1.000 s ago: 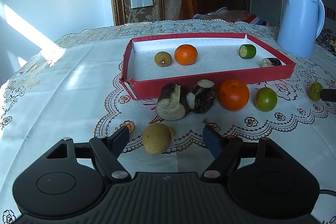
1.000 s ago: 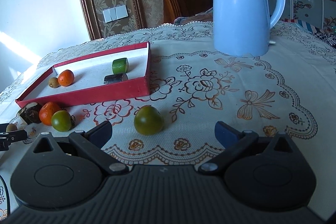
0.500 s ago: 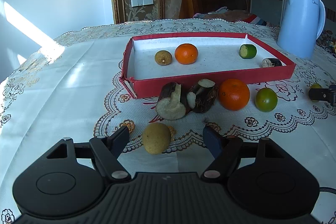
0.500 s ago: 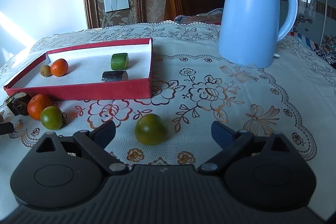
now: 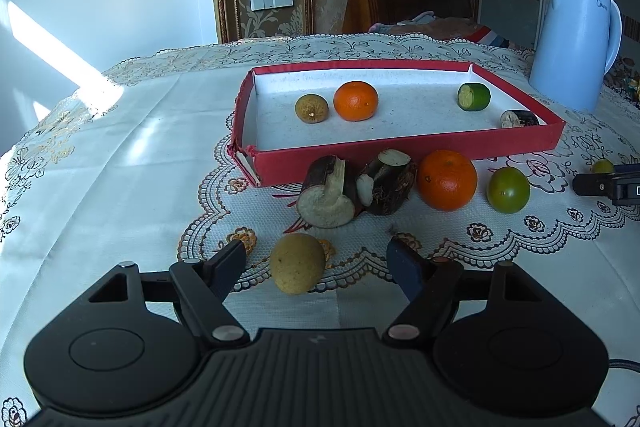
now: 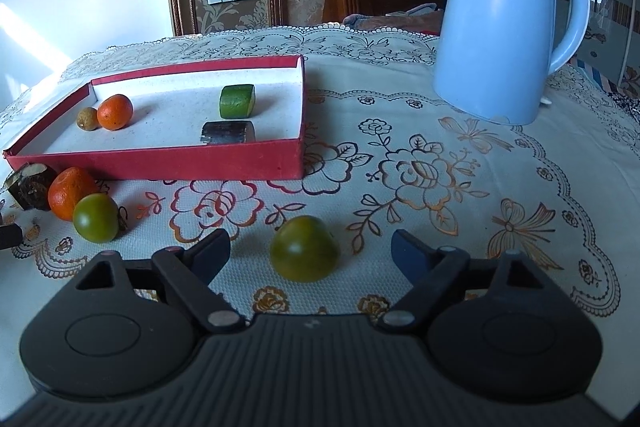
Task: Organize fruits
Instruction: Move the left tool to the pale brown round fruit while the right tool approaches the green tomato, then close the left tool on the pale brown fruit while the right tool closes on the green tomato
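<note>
Grippers both spread wide and holding nothing, left gripper [image 5: 318, 259] now closer around tan fruit [image 5: 297, 263], right gripper [image 6: 310, 251] around green fruit [image 6: 304, 248], both fruits on tablecloth before red tray [image 5: 400, 149], so grasps look imminent.

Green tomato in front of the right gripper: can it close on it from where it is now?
Probably yes. The right gripper is open, and the green tomato sits on the tablecloth between its fingertips with a gap on each side. Nothing else lies nearby; the red tray stands well clear.
</note>
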The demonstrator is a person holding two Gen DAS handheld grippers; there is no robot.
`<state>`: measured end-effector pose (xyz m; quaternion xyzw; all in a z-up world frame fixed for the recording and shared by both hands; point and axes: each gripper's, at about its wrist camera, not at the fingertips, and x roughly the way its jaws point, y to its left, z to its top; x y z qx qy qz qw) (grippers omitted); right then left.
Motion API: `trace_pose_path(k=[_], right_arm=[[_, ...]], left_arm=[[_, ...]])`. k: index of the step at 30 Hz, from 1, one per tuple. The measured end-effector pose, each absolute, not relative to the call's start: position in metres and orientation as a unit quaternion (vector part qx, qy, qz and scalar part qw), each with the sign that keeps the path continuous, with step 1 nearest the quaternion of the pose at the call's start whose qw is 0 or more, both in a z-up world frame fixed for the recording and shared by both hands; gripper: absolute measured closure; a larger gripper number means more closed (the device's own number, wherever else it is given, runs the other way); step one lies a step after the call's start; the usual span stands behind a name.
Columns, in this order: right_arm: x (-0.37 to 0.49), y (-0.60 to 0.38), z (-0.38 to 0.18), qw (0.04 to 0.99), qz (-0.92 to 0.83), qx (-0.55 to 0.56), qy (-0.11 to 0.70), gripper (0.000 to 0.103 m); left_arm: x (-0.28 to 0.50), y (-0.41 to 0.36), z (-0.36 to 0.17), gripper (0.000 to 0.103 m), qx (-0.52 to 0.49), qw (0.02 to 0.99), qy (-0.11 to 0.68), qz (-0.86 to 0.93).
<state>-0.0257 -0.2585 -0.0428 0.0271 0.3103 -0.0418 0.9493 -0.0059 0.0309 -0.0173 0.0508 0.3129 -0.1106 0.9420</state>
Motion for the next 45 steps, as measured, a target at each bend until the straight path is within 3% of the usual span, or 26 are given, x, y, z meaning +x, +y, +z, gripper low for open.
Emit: trace_pose_path(k=[20, 24, 26, 28, 31, 35, 39, 45], right_arm=[[-0.0227, -0.2579, -0.0439, 0.949, -0.032, 0.028, 0.313, 0.023], [-0.0228, -0.2577, -0.0441, 0.949, -0.033, 0.025, 0.313, 0.024], [-0.0228, -0.2576, -0.0439, 0.949, -0.033, 0.025, 0.313, 0.024], [-0.0230, -0.2574, -0.0439, 0.949, -0.033, 0.025, 0.313, 0.024], [-0.0234, -0.2574, -0.0440, 0.950, -0.034, 0.026, 0.311, 0.025], [-0.0254, -0.2569, -0.0432, 0.951, -0.038, 0.025, 0.307, 0.036], [-0.0261, -0.2557, -0.0428, 0.951, -0.039, 0.022, 0.305, 0.042], [-0.0280, -0.2552, -0.0419, 0.953, -0.041, 0.021, 0.299, 0.065]], left_arm=[[-0.0096, 0.0349, -0.0154, 0.027, 0.036, 0.946, 0.300, -0.120], [-0.0086, 0.0349, -0.0162, 0.047, 0.036, 0.945, 0.304, -0.113], [-0.0088, 0.0342, -0.0163, 0.050, 0.038, 0.946, 0.303, -0.109], [-0.0092, 0.0357, -0.0161, 0.061, 0.035, 0.947, 0.301, -0.103], [-0.0098, 0.0387, -0.0159, 0.068, 0.028, 0.949, 0.299, -0.100], [-0.0104, 0.0380, -0.0160, 0.076, 0.032, 0.950, 0.297, -0.092], [-0.0101, 0.0382, -0.0162, 0.076, 0.031, 0.949, 0.298, -0.093], [-0.0102, 0.0371, -0.0161, 0.076, 0.034, 0.950, 0.298, -0.092]])
